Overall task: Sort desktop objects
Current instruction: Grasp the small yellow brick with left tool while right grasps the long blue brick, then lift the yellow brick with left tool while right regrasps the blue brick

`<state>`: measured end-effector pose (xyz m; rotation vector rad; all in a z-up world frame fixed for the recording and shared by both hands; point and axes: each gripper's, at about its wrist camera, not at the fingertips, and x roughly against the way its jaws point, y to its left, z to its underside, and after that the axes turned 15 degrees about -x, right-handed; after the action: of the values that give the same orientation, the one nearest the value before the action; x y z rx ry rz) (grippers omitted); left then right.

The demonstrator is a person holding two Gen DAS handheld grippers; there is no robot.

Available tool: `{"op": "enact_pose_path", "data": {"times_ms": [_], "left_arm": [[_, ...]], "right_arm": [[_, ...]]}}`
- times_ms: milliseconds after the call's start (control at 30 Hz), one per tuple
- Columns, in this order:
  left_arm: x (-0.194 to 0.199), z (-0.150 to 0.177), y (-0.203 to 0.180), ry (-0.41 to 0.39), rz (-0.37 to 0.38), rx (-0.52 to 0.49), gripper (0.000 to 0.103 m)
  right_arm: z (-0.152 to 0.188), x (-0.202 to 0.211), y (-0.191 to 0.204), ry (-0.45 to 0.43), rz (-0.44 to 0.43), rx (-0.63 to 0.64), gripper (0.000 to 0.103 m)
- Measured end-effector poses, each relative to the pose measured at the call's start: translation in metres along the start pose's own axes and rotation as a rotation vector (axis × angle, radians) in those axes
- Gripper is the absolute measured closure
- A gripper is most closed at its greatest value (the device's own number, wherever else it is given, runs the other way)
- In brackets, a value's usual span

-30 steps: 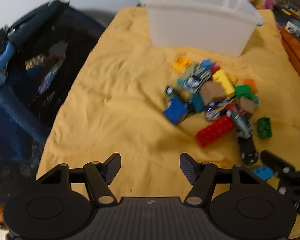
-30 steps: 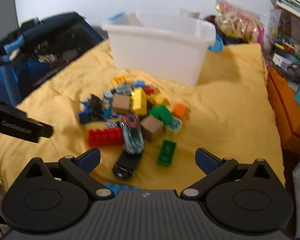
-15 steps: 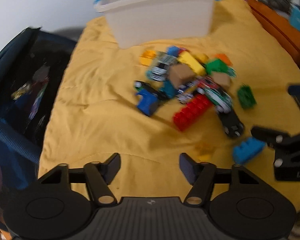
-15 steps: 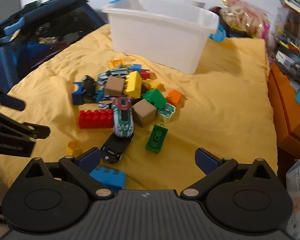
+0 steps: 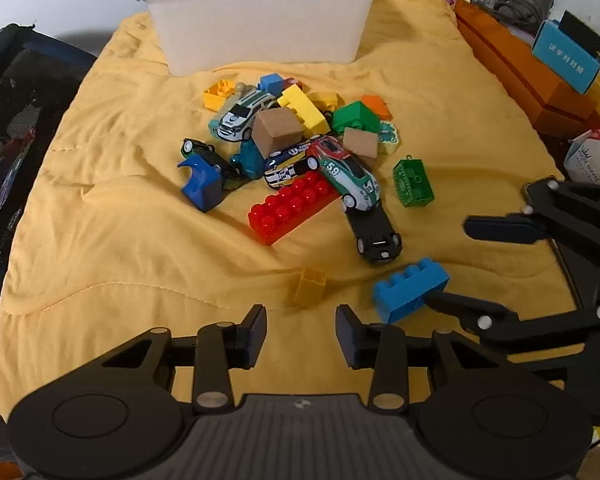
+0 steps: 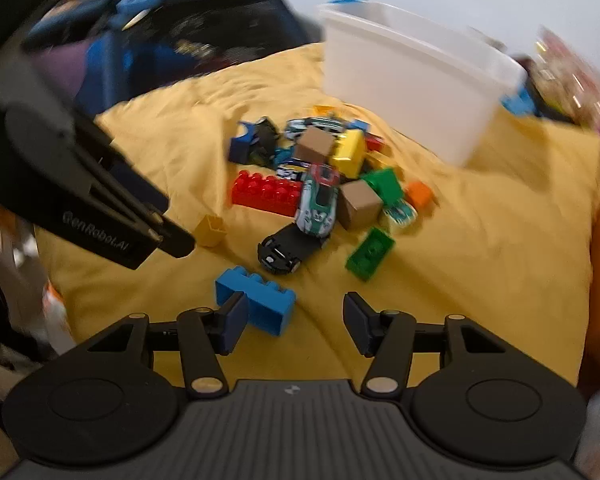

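Note:
A pile of toy bricks, cubes and cars lies on the yellow cloth (image 5: 120,220), among them a long red brick (image 5: 292,208) and a black car (image 5: 374,232). Behind the pile stands a white bin (image 5: 260,32). My left gripper (image 5: 301,332) hangs just short of a small yellow brick (image 5: 310,286); its jaws are closing with nothing between them. My right gripper (image 6: 295,320) is over a blue brick (image 6: 256,296), which lies partly between its closing jaws by the left finger; the right pad stands apart from it. The left gripper's tip (image 6: 172,236) shows near the yellow brick (image 6: 211,230).
A dark blue mesh bag (image 5: 12,120) borders the cloth on the left. Orange boxes (image 5: 520,80) with a light blue box and clutter line the right side. A green brick (image 5: 414,184) lies apart from the pile.
Both grippers' jaws have narrowed. The left view has drawn nearer to the small yellow brick. The right gripper has rolled and dropped toward the blue brick, which now sits by its left finger.

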<state>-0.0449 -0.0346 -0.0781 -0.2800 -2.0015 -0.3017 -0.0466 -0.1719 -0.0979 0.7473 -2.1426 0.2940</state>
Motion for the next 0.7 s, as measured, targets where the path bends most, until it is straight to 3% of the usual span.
{"op": "enact_pose_path", "data": {"times_ms": [133,233,300,333,367,533,700], "left_arm": [[-0.015,-0.006,0.007,0.024,0.093,0.013,0.06],[-0.026,-0.009,0.009,0.041,0.094,0.01,0.061],[-0.028,-0.011,0.012,0.034,0.108,0.029,0.068],[-0.029,-0.012,0.013,0.029,0.122,0.036,0.081],[-0.031,-0.013,0.013,0.03,0.129,0.038,0.086],[-0.029,-0.016,0.012,0.077,0.114,-0.021,0.086],[-0.015,-0.011,0.008,0.177,0.018,-0.139,0.086]], "right_arm": [[-0.006,-0.017,-0.003,0.053,-0.106,0.011,0.061],[-0.001,-0.025,-0.003,0.105,-0.163,0.0,0.072],[0.005,-0.018,0.0,0.083,-0.159,0.016,0.072],[0.007,-0.015,0.002,0.075,-0.154,0.018,0.072],[0.01,-0.011,0.002,0.068,-0.147,0.015,0.072],[0.014,0.002,-0.005,0.035,-0.058,0.01,0.072],[0.01,0.002,0.012,-0.084,0.197,0.201,0.072]]}}
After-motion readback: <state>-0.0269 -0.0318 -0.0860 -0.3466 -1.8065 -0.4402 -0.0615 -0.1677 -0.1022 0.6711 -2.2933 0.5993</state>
